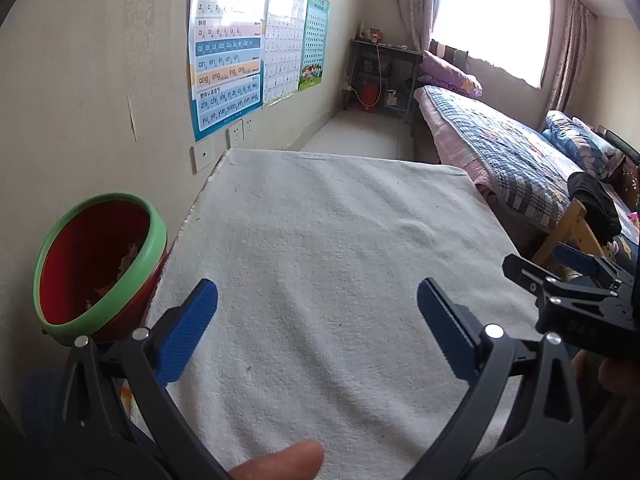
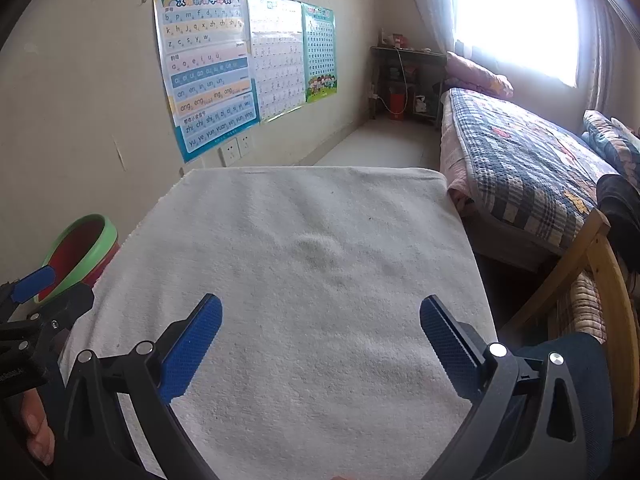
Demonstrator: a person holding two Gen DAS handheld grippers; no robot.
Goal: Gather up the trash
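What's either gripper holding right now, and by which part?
Nothing. The left gripper and right gripper are both open over the white cloth, with only cloth between their blue pads. The red bin at the left holds scraps.

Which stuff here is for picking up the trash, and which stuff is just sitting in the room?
For the job:
- red bin with green rim, paper scraps inside
- left tongs, open
- right tongs, open
- white cloth on the table, no trash visible on it

Just there:
- letter posters
- bed with plaid quilt
- wooden chair
- wall sockets
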